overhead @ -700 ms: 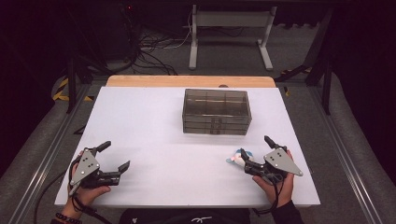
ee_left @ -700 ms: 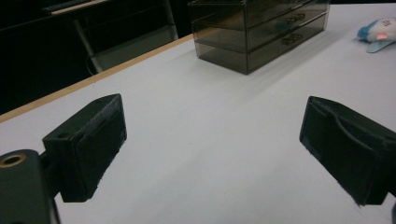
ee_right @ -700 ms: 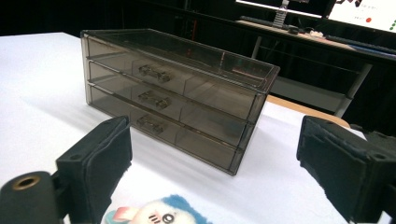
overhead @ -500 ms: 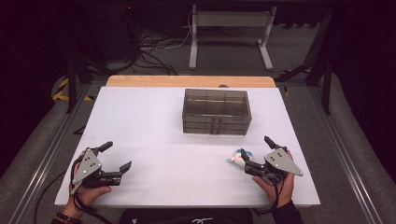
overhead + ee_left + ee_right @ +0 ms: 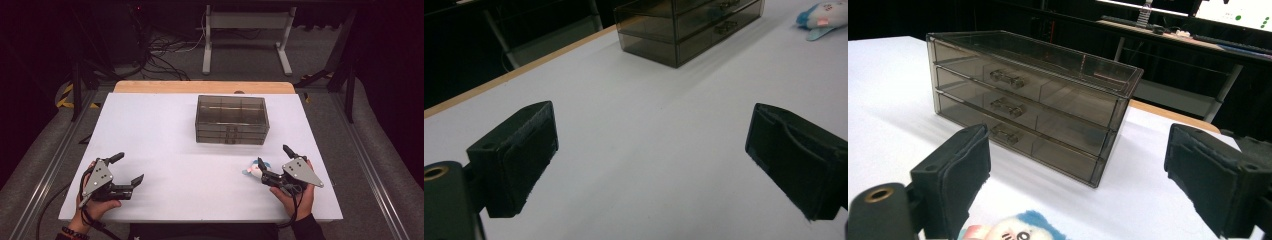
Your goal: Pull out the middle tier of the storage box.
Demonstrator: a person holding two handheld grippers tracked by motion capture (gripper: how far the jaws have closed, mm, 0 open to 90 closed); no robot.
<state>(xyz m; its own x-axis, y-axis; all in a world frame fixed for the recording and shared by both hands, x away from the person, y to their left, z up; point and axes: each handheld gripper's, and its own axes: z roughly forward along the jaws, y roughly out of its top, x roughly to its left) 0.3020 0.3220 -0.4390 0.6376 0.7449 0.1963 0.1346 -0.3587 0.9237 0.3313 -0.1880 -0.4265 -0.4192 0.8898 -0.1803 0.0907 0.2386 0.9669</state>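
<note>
White tabletop, dark room behind. We saw small plush toy lying just before right gripper, jaws spread, nothing held. Left gripper spread too, well apart. We judged toy light, soft, squashy; best pinched across body. Smoky drawer box stood beyond.

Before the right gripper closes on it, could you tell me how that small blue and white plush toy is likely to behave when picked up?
The plush toy looks fuzzy and stuffed, so it will probably squash between the pads and weigh little. Its furry surface should resist slipping. Lying low on the white table, it seems unlikely to roll or break.
</note>
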